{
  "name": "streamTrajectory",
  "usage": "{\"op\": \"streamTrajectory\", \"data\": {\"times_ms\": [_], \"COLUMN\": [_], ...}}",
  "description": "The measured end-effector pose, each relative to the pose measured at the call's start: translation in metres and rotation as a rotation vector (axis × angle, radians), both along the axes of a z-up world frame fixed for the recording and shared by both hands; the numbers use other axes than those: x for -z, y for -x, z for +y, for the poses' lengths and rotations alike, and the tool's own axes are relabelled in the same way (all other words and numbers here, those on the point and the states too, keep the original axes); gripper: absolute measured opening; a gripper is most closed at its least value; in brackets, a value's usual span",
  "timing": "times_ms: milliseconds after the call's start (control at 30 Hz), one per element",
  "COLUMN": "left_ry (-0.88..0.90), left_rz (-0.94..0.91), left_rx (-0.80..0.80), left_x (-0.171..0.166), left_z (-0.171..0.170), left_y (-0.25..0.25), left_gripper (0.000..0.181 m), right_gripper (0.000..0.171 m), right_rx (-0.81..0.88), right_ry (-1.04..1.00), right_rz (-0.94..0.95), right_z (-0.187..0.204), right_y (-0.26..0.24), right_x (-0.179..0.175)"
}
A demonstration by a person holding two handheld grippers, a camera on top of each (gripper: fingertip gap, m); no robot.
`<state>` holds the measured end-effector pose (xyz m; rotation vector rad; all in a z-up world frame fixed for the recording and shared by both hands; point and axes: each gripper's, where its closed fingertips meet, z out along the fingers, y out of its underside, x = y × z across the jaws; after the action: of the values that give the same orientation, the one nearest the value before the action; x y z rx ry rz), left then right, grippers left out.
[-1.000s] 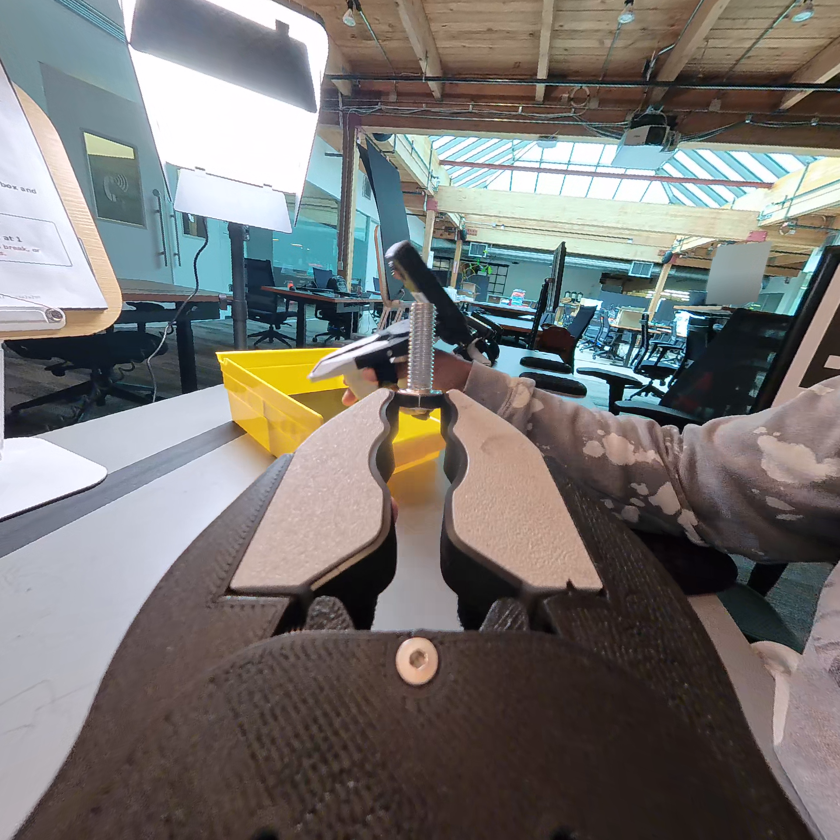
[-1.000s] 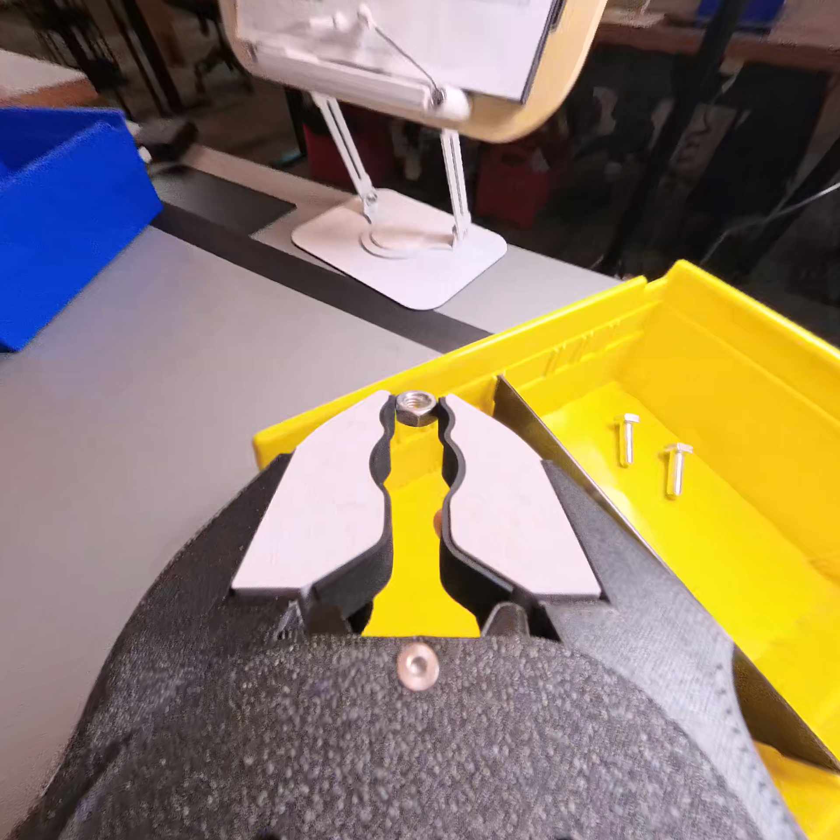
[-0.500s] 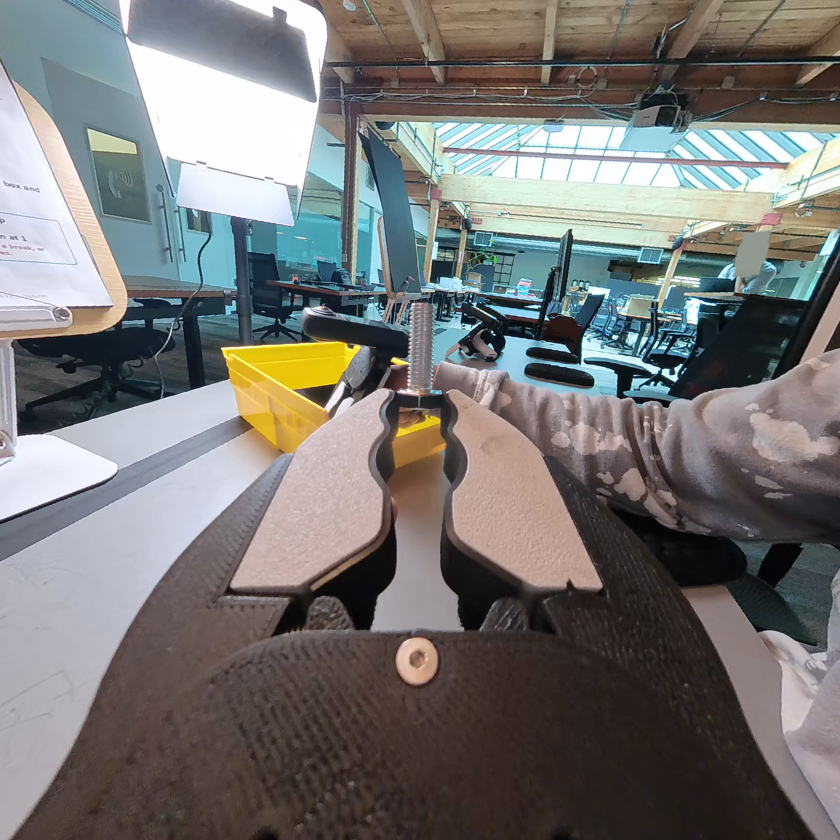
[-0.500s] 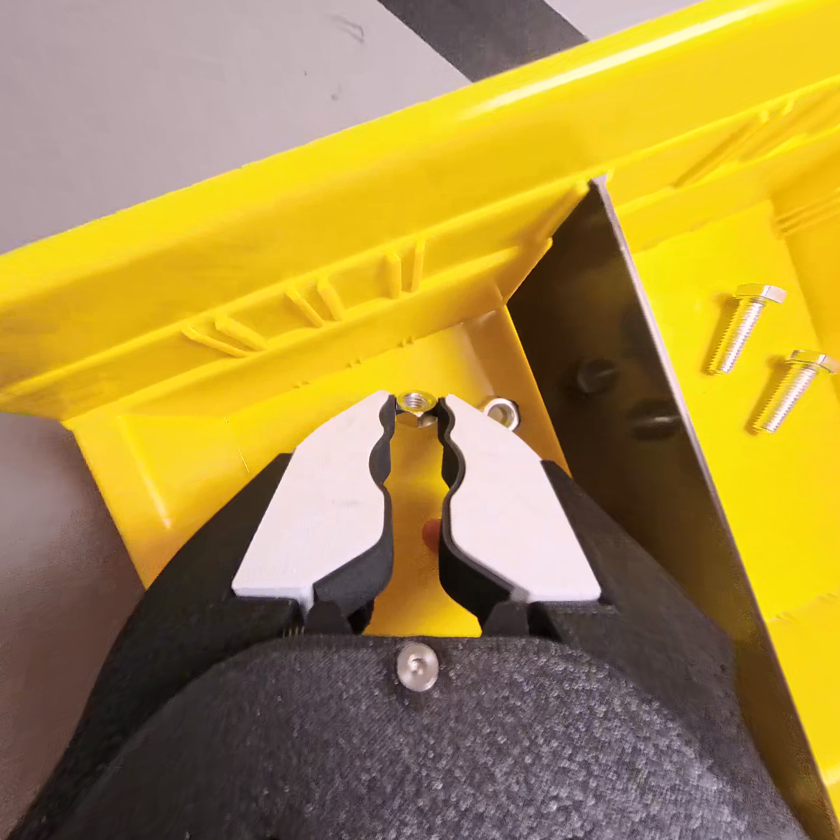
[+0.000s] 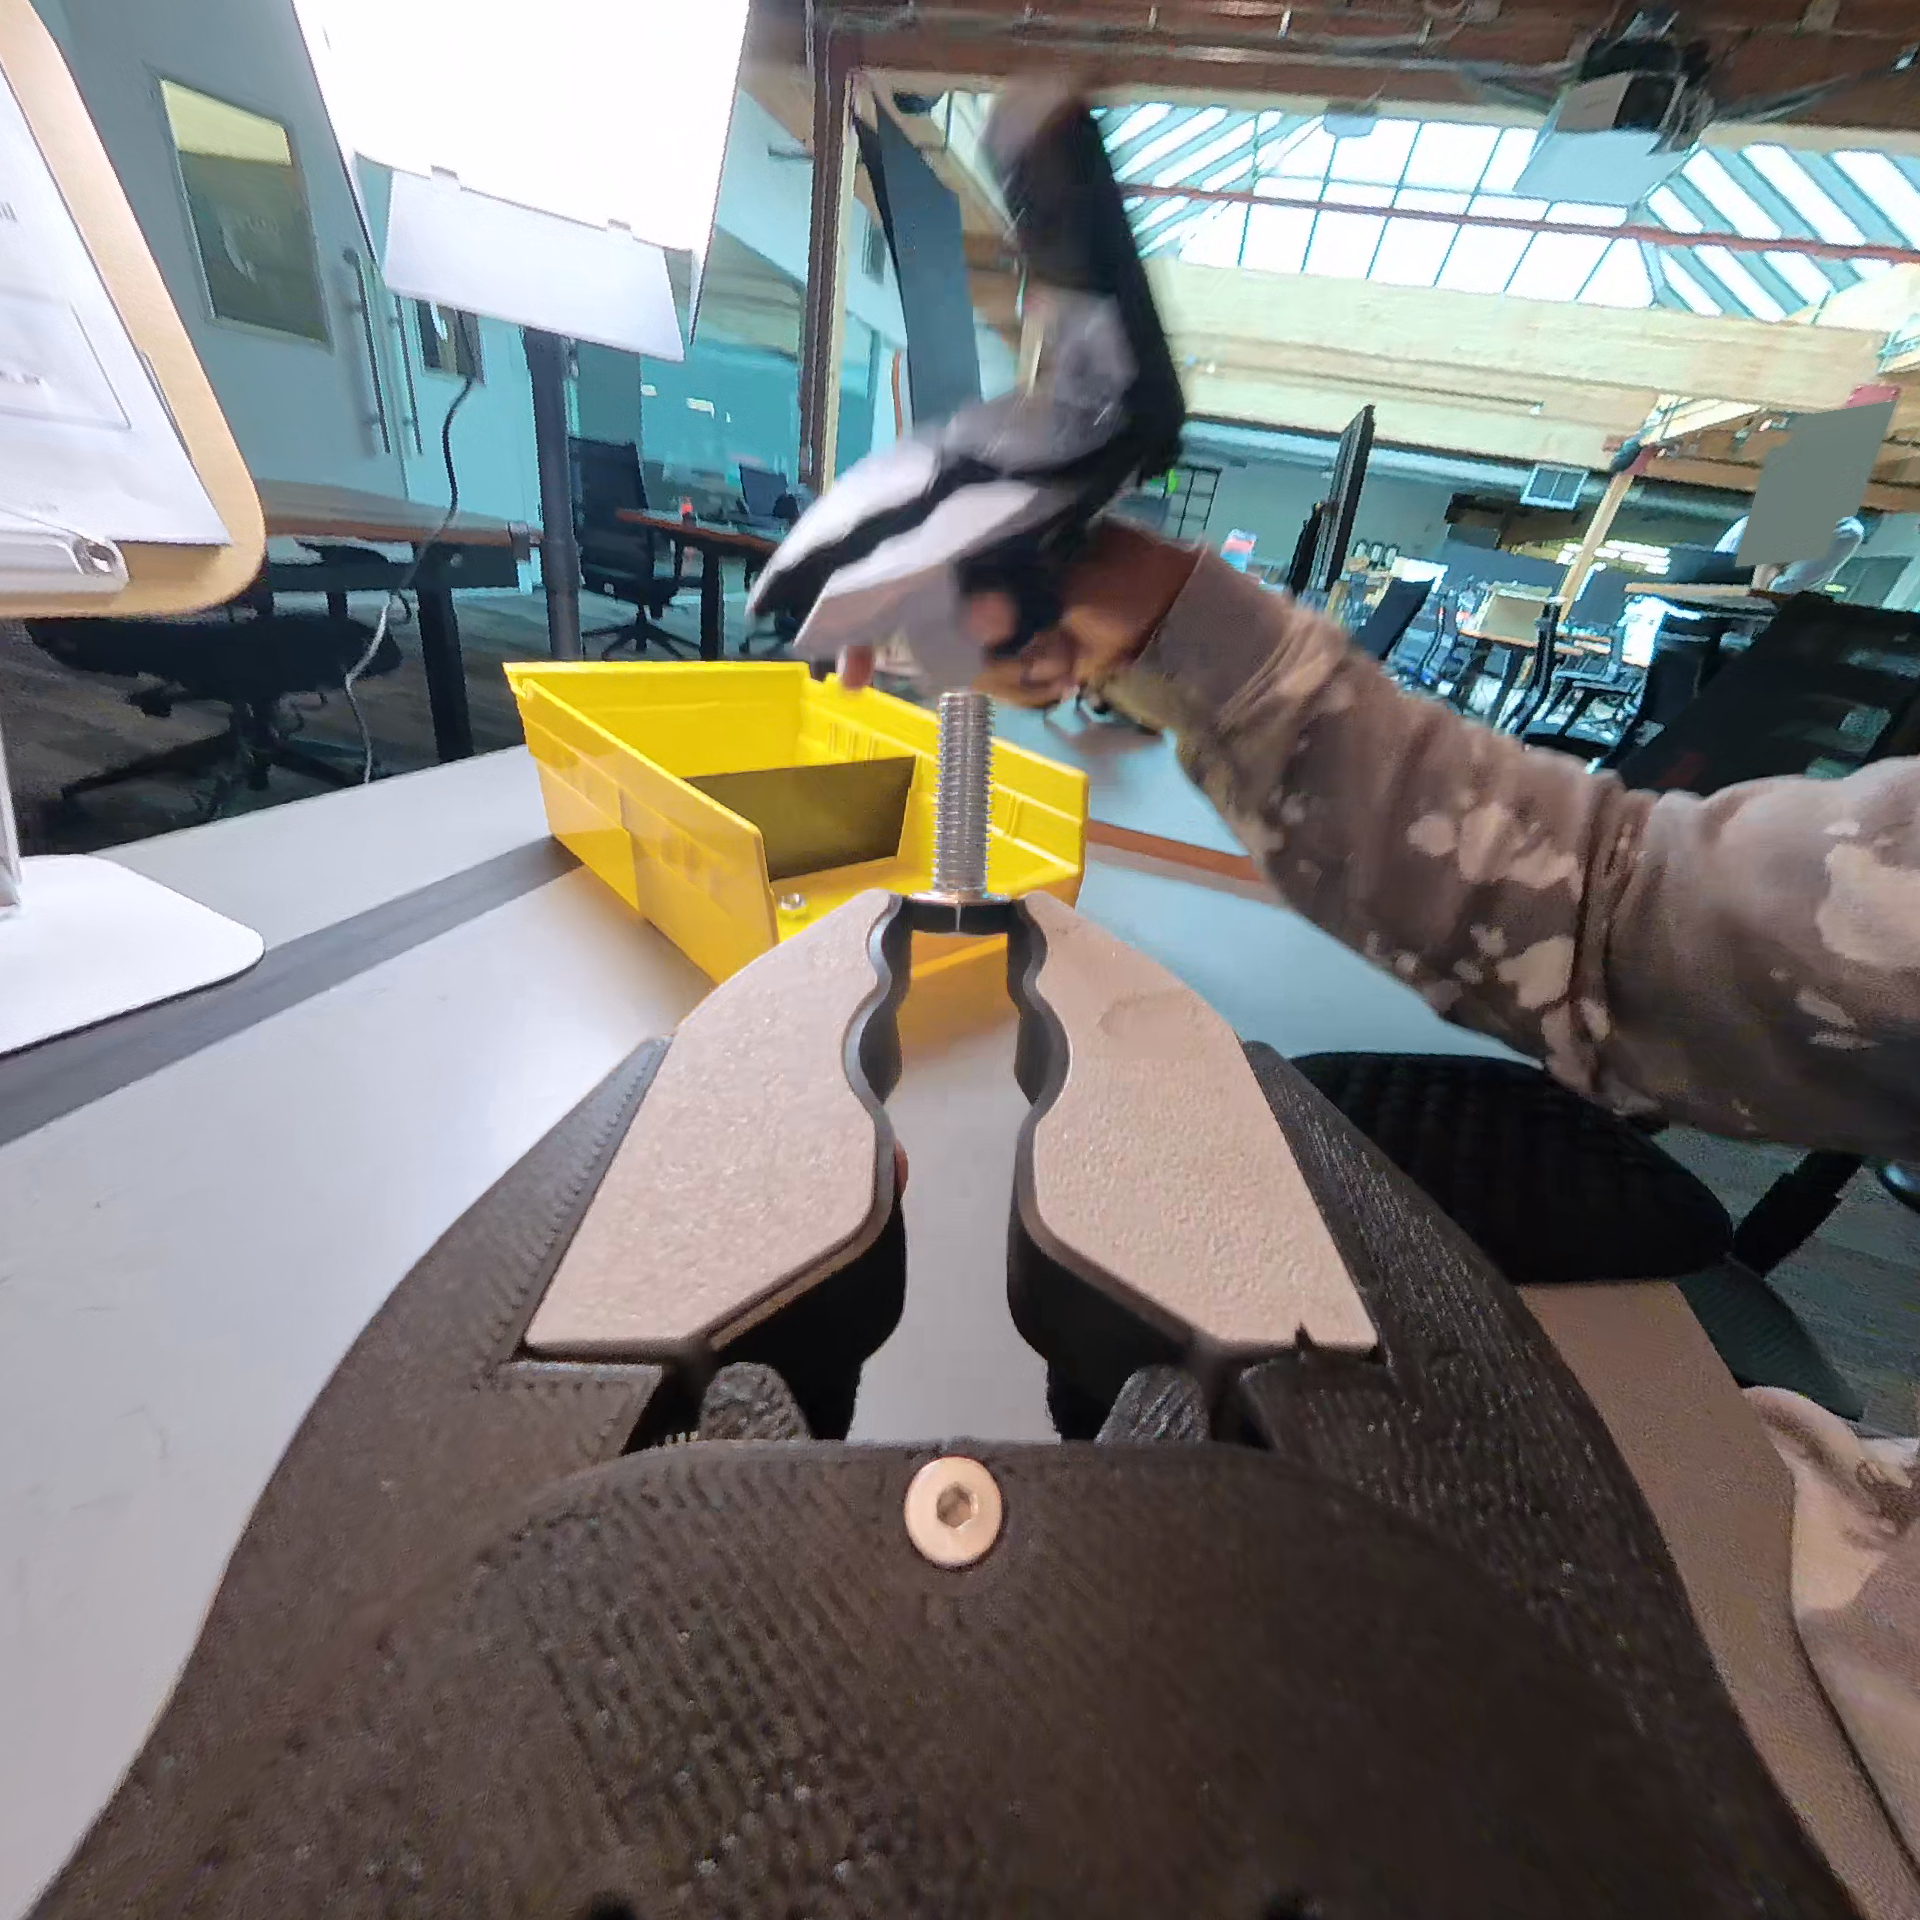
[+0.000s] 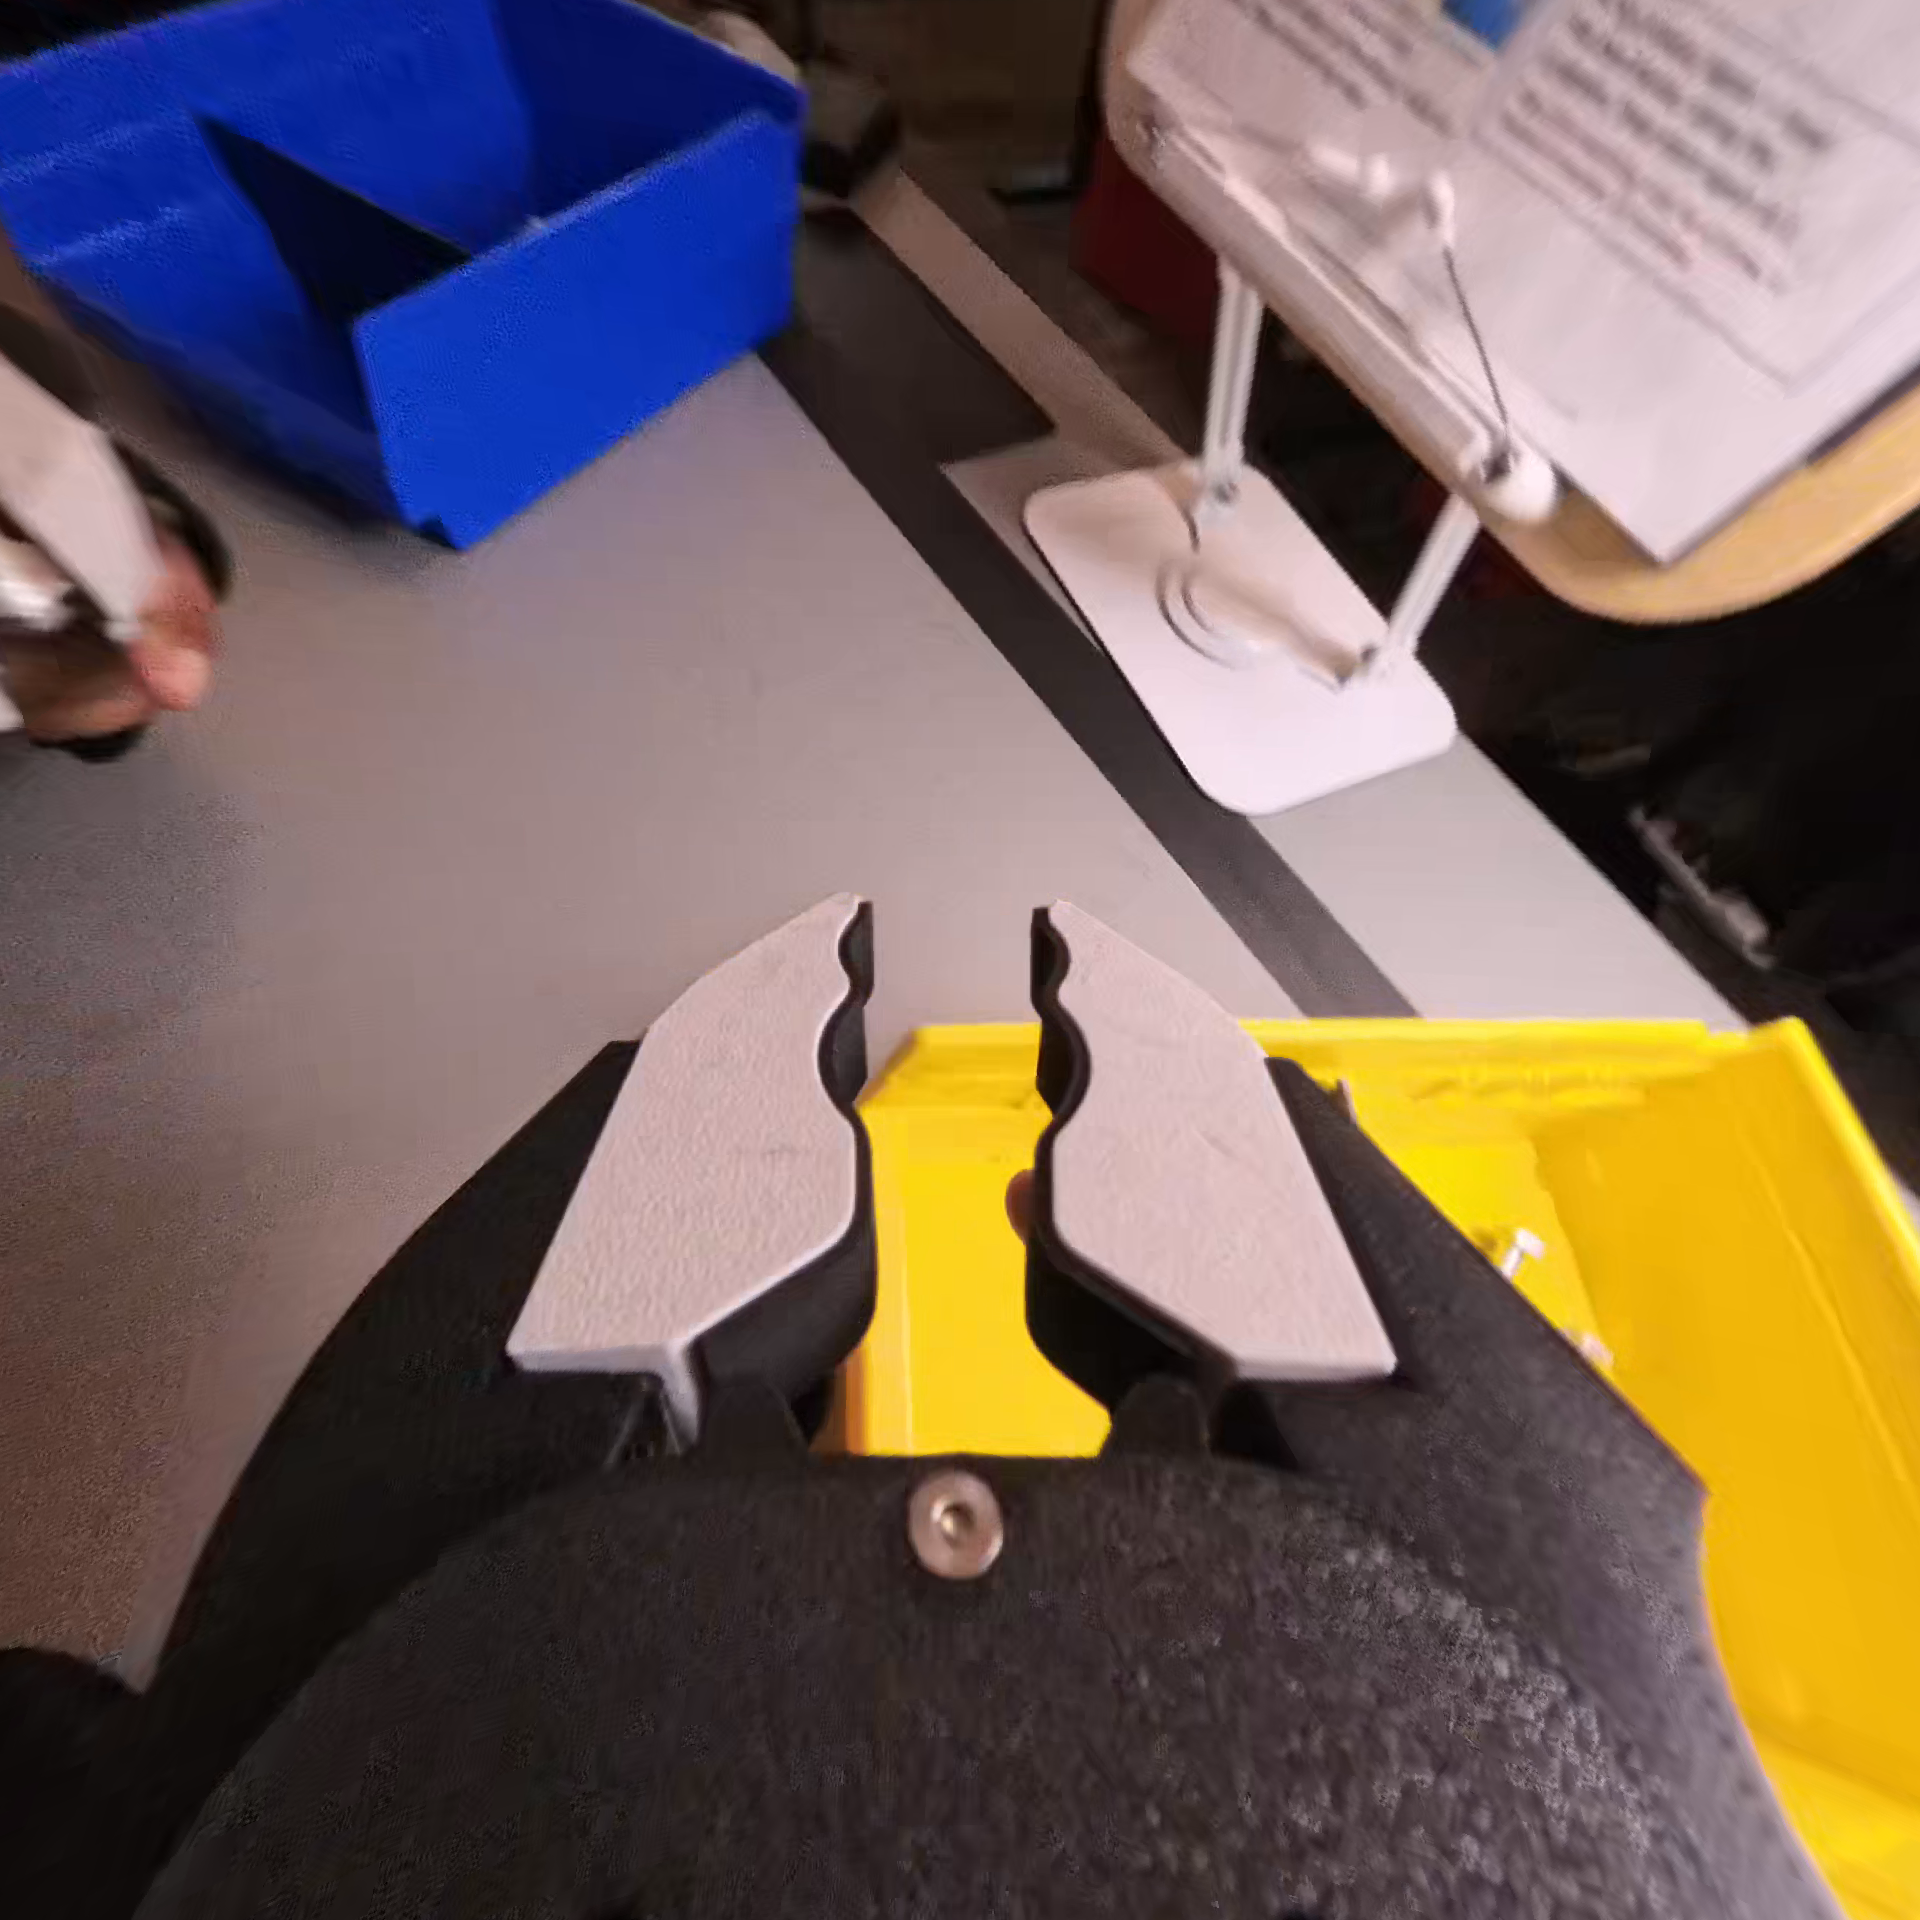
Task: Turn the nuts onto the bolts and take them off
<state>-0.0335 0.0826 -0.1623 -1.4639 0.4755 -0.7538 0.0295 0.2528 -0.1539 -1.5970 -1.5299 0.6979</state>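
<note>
Left tool [image 5: 958,914] is clamped on the head of a bolt [image 5: 963,800], threaded shank standing upright above the tips, bare, no nut on it. Just behind the bolt sits a yellow bin [image 5: 665,831] on the grey counter [image 5: 312,1091], with a dark divider [image 5: 810,816] inside and a small nut [image 5: 792,902] lying in its near compartment.

Right tool [image 6: 951,925] is held up over the near end of the yellow bin, fingers apart with nothing between them. In the left wrist view it is blurred, raised above and behind the bolt, held by a hand [image 5: 1091,623] in a mottled sleeve [image 5: 1507,894]. Two bolts [image 6: 1517,1252] lie in the bin's far compartment, partly hidden by the right finger.

A blue bin [image 6: 540,312] stands farther back on the counter, well apart from the yellow one. A white stand [image 6: 1247,644] carrying a clipboard [image 6: 1662,312] sits past a dark strip [image 6: 1039,623] on the counter.
</note>
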Motion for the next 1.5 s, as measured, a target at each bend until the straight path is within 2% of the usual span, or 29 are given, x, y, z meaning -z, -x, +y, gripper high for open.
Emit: {"op": "streamTrajectory", "data": {"times_ms": [67,133,267,433,667,800,867,933,1000,1033,1133,1233,1367,1500], "left_ry": [0.055,0.110,0.192,0.287,0.411,0.425,0.406,0.371,0.326,0.306,0.243,0.173,0.055,-0.034], "left_rz": [0.032,0.065,0.137,0.193,0.244,0.252,0.227,0.191,0.201,0.196,0.202,0.196,0.177,0.179], "left_rx": [0.005,0.010,0.022,0.045,0.054,0.047,0.041,0.018,-0.010,-0.020,-0.069,-0.141,-0.262,-0.358], "left_x": [0.011,0.022,0.040,0.055,0.073,0.075,0.071,0.062,0.057,0.055,0.050,0.042,0.025,0.014], "left_z": [0.003,0.005,0.006,0.003,0.003,0.002,0.004,0.007,0.009,0.010,0.013,0.017,0.021,0.021], "left_y": [-0.004,-0.009,-0.019,-0.028,-0.030,-0.029,-0.028,-0.024,-0.020,-0.019,-0.014,-0.005,0.011,0.024], "left_gripper": [0.018,0.018,0.018,0.018,0.018,0.018,0.018,0.029,0.040,0.040,0.040,0.040,0.041,0.041], "right_gripper": [0.028,0.028,0.028,0.028,0.024,0.010,0.010,0.010,0.010,0.010,0.010,0.010,0.010,0.010], "right_rx": [-0.235,-0.425,-0.646,-0.741,-0.869,-0.889,-0.864,-0.809,-0.711,-0.649,-0.416,-0.130,0.222,0.515], "right_ry": [-0.119,-0.216,-0.426,-0.647,-0.905,-1.013,-1.009,-0.942,-0.864,-0.816,-0.666,-0.530,-0.281,-0.019], "right_rz": [0.021,-0.061,-0.387,-0.697,-0.822,-0.828,-0.792,-0.722,-0.652,-0.609,-0.505,-0.447,-0.418,-0.429], "right_z": [-0.055,-0.105,-0.157,-0.156,-0.165,-0.163,-0.162,-0.158,-0.140,-0.126,-0.063,0.025,0.122,0.178], "right_y": [0.014,0.024,0.034,0.036,0.042,0.044,0.045,0.045,0.044,0.043,0.030,0.000,-0.053,-0.096], "right_x": [-0.031,-0.042,-0.018,0.025,0.060,0.073,0.073,0.063,0.045,0.034,-0.002,-0.024,-0.013,0.029]}}
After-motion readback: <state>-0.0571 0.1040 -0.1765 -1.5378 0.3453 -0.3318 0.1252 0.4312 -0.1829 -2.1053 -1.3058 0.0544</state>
